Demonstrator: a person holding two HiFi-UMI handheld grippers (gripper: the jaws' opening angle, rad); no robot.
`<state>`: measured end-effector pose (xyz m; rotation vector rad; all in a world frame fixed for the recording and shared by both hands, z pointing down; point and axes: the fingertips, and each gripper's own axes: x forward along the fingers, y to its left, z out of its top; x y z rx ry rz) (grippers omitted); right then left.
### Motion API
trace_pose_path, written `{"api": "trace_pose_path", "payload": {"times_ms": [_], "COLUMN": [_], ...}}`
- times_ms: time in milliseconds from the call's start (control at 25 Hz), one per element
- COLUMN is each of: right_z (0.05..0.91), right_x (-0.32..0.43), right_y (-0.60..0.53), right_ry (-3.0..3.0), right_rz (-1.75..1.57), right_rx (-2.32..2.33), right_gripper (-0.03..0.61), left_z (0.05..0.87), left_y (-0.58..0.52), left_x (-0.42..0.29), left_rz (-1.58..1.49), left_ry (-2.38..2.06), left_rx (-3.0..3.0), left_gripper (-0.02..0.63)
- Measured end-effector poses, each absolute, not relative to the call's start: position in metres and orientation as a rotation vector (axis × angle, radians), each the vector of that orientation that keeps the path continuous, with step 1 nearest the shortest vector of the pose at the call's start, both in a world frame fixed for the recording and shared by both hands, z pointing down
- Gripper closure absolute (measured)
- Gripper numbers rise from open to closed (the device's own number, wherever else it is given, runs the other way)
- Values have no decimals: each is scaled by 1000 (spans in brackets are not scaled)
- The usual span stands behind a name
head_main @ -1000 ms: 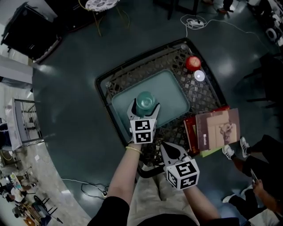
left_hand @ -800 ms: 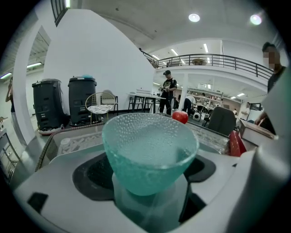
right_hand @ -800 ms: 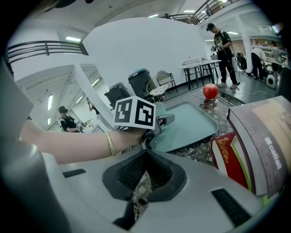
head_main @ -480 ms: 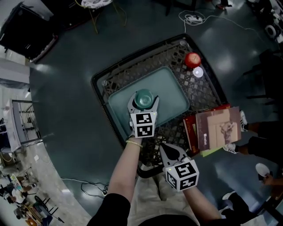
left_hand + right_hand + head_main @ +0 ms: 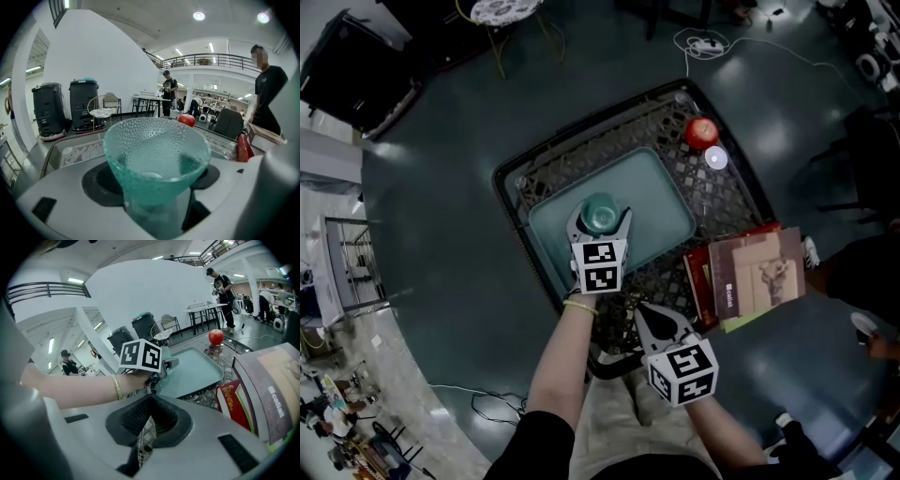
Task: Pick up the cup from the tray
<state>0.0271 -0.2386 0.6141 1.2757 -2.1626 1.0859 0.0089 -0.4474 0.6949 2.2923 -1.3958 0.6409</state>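
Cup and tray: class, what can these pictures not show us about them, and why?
- Cup base: left gripper view, sunk between the jaws, so contact with the tray is unclear.
- Tray's near edge: head view, partly covered by the left gripper.
- White disc by the apple: head view, too small to identify.

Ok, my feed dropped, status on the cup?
Left gripper shut on cup, over tray. Right gripper shut, empty, held back. Nothing in the way.

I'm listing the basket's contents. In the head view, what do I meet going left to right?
cup, held in the left gripper → red apple → stack of books
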Motion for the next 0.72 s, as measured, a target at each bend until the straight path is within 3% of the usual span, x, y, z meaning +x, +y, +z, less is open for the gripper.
{"api": "trace_pose_path", "payload": {"times_ms": [720], "right_z": [576], "right_x": [22], "right_y": [-220], "right_ry": [-2177], "right_rz": [1001], "right_rx": [1367], "right_gripper": [577], "left_z": [620], "left_y": [-388], "left_x": [-16], "left_rz": [633], "left_ry": [-1377], "left_rx": [2302], "left_gripper": [229]}}
